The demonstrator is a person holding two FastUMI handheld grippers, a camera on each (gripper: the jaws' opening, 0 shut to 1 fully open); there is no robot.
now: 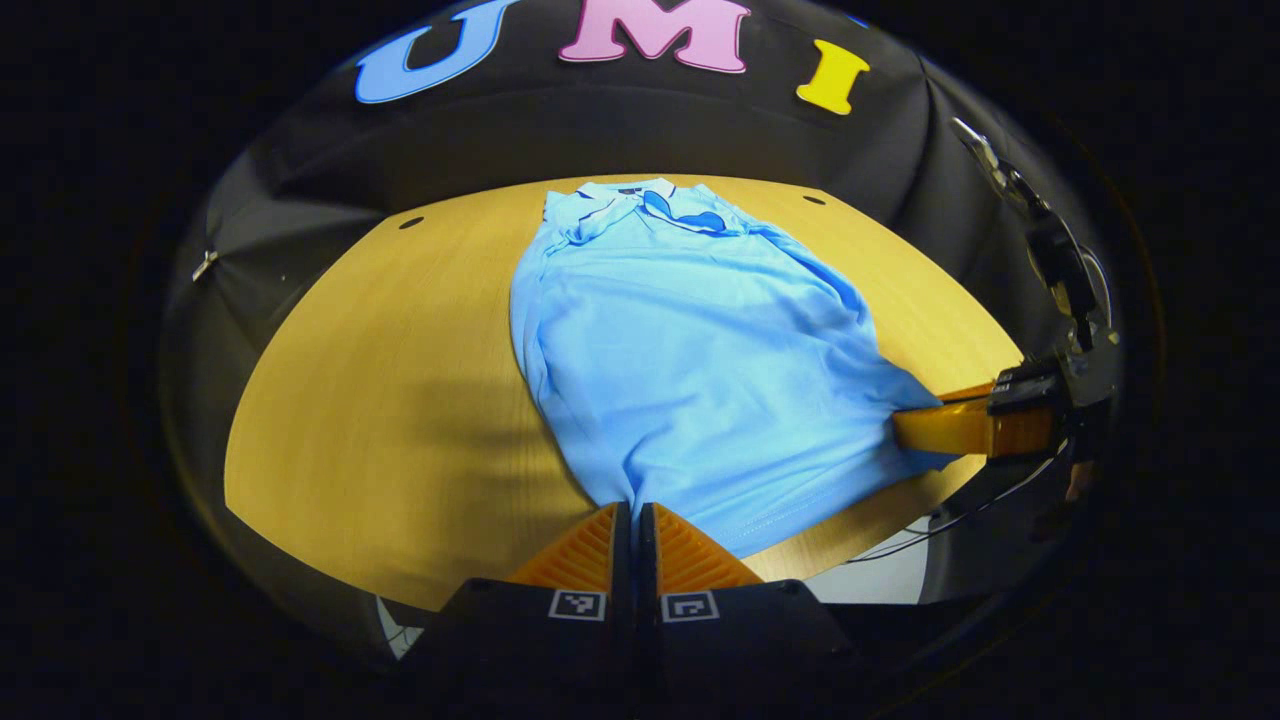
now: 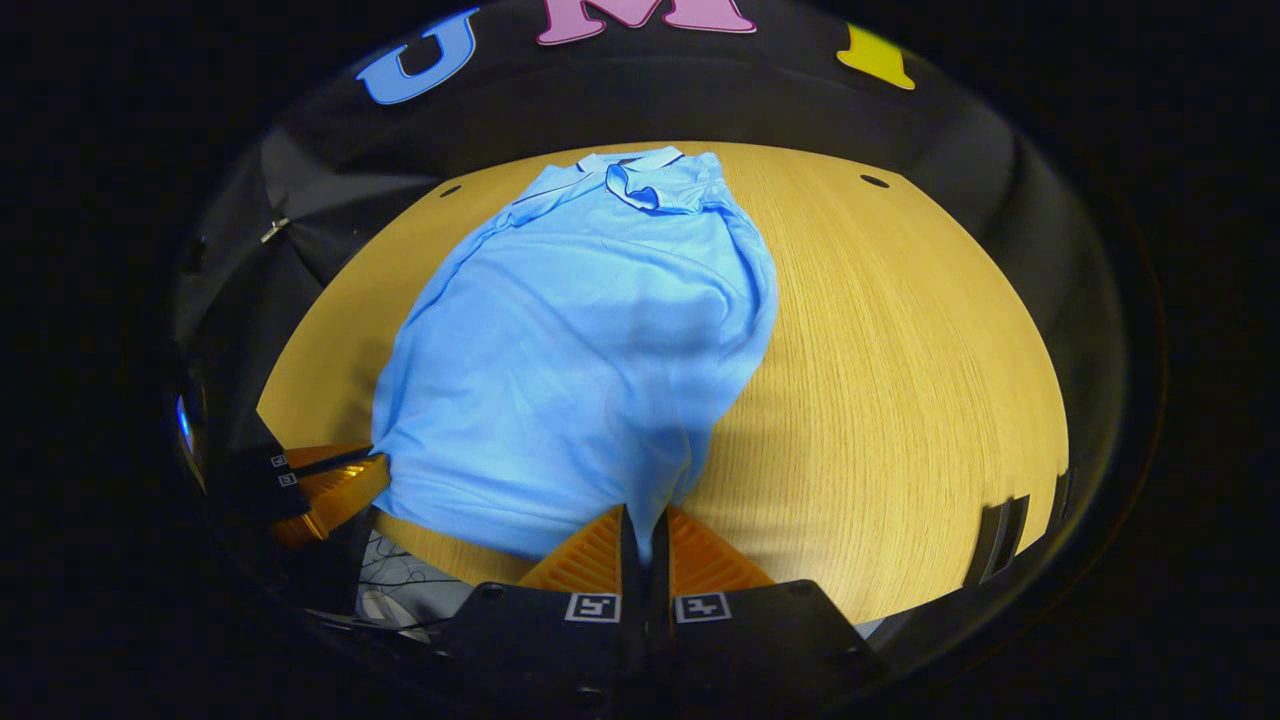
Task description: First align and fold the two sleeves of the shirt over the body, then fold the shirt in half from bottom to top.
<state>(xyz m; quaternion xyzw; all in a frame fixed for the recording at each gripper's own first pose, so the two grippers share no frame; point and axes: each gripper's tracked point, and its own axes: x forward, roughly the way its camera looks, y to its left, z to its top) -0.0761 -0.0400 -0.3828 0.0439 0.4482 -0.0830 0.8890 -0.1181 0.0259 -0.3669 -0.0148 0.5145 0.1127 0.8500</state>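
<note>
Wooden table [image 1: 400, 380]; shirt [image 1: 690, 370] sleeves hidden, hem between both grippers' fingers.

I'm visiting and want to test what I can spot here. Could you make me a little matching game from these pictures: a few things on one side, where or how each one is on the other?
Things:
1. shirt
2. collar
3. left gripper
4. table

Descriptions:
A. at the shirt's far end, toward the booth wall
B. light wood, under the shirt
C. shut on the shirt's near hem
D. light blue, sleeves folded in

Pairs: 1-D, 2-A, 3-C, 4-B
</note>
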